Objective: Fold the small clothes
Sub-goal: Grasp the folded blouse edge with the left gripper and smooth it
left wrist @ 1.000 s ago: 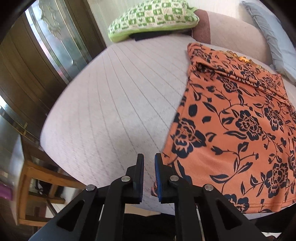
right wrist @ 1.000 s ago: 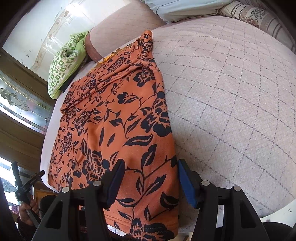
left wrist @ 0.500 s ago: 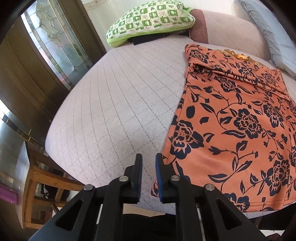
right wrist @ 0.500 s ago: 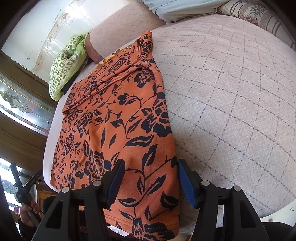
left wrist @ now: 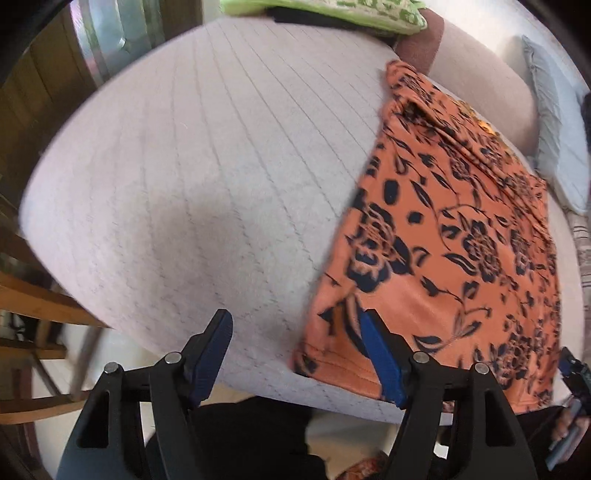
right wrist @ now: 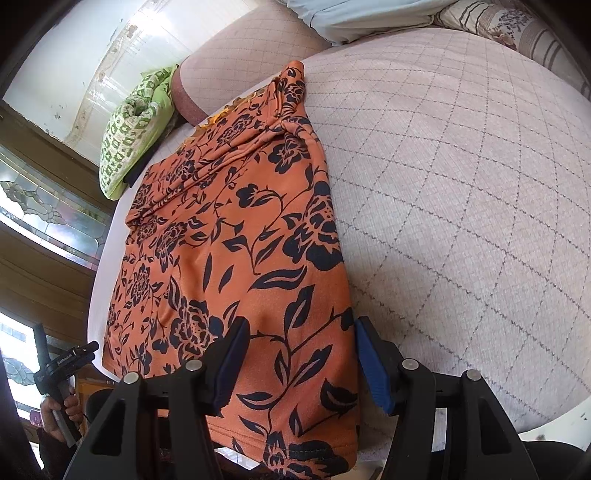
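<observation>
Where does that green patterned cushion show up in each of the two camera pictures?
Left wrist view: green patterned cushion at the top edge, centre, beyond the bed.
Right wrist view: the cushion sits upper left, by the window.
Shared landmark: the orange floral garment, lying on the bed below the cushion in both.

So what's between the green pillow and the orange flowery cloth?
Just bare quilted bed cover, seen in the left wrist view: nothing lies between the green pillow and the orange floral garment.
</observation>
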The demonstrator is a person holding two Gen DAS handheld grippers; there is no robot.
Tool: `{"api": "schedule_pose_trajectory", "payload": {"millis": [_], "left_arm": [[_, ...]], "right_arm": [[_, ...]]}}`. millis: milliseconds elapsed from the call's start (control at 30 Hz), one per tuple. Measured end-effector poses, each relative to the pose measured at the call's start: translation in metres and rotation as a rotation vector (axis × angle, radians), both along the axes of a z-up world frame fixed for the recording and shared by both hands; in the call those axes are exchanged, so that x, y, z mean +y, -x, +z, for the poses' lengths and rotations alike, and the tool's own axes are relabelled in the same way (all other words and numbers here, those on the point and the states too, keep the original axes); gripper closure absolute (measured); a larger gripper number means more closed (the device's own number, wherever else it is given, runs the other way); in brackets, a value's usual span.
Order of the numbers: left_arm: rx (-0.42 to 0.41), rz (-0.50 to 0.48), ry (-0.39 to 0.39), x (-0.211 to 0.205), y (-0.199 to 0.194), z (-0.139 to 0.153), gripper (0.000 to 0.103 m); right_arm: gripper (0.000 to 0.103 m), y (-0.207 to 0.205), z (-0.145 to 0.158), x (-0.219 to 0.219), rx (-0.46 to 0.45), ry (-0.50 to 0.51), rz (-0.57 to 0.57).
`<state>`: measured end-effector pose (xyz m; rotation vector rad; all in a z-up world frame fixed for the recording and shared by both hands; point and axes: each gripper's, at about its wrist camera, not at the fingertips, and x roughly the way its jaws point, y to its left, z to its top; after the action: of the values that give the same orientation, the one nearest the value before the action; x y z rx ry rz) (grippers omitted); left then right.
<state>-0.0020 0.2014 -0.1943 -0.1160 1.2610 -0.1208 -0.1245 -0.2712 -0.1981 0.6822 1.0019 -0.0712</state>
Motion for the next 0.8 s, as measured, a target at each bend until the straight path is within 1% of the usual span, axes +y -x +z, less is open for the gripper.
{"api": "schedule_pose_trajectory", "payload": {"millis": [33,67,100,133,200,233,267,300,367,433,467,500,533,567,600,667,700,733,767,800], "left_arm": [[0.009,-0.010,0.025,-0.003,0.001,-0.002,0.039],[0.026,-0.027,0.058,-0.006,0.001,-0.006,0.051],[0.041,-0.038,0.073,-0.009,0.000,-0.009,0.062],[0.058,-0.046,0.075,-0.011,0.000,-0.013,0.065],[0.045,-0.059,0.045,-0.016,0.002,-0.014,0.069],[0.045,-0.060,0.051,-0.017,0.003,-0.014,0.072],[0.046,-0.061,0.061,-0.016,0.004,-0.013,0.080],[0.048,-0.067,0.073,-0.016,0.006,-0.012,0.084],[0.046,-0.071,0.081,-0.015,0.008,-0.012,0.084],[0.052,-0.055,0.088,-0.013,0.006,-0.012,0.084],[0.053,-0.045,0.086,-0.009,0.004,-0.012,0.082],[0.055,-0.033,0.080,-0.007,0.002,-0.012,0.070],[0.059,-0.019,0.066,-0.006,-0.001,-0.013,0.062],[0.059,-0.014,0.065,-0.005,-0.002,-0.013,0.049],[0.055,-0.014,0.069,-0.007,-0.002,-0.013,0.048],[0.046,-0.044,0.049,-0.016,-0.001,-0.014,0.048],[0.042,-0.065,0.032,-0.023,0.000,-0.015,0.055],[0.043,-0.064,0.013,-0.024,0.000,-0.016,0.063],[0.042,-0.061,0.000,-0.025,-0.001,-0.016,0.074],[0.042,-0.059,0.006,-0.024,-0.002,-0.015,0.086]], "right_arm": [[0.041,0.000,0.000,0.000,0.000,-0.002,-0.001],[0.041,0.000,0.000,0.000,0.000,-0.002,-0.001],[0.041,0.000,0.000,0.000,0.000,-0.003,-0.001],[0.041,0.000,0.000,0.000,0.000,-0.003,-0.001],[0.041,0.001,0.000,0.000,0.001,-0.001,-0.002],[0.041,0.001,0.000,0.000,0.001,0.000,-0.003],[0.041,0.002,0.000,-0.001,0.001,0.000,-0.004],[0.041,0.002,0.000,-0.001,0.001,-0.001,-0.005],[0.041,0.002,0.000,-0.002,0.001,-0.001,-0.006],[0.041,0.002,0.000,-0.001,0.003,0.002,-0.004],[0.041,0.002,0.000,-0.001,0.003,0.002,-0.002],[0.041,0.002,0.001,0.000,0.003,0.002,0.001],[0.041,0.003,0.001,0.001,0.003,0.007,0.006],[0.041,0.003,0.002,0.001,0.003,0.010,0.008],[0.041,0.003,0.002,0.001,0.002,0.012,0.009],[0.041,0.005,0.002,0.001,0.002,0.010,0.005],[0.041,0.006,0.002,0.000,0.002,0.011,0.001],[0.041,0.006,0.003,-0.001,0.002,0.012,-0.002],[0.041,0.008,0.004,-0.001,0.000,0.013,-0.006],[0.041,0.009,0.006,-0.002,-0.002,0.013,-0.007]]}}
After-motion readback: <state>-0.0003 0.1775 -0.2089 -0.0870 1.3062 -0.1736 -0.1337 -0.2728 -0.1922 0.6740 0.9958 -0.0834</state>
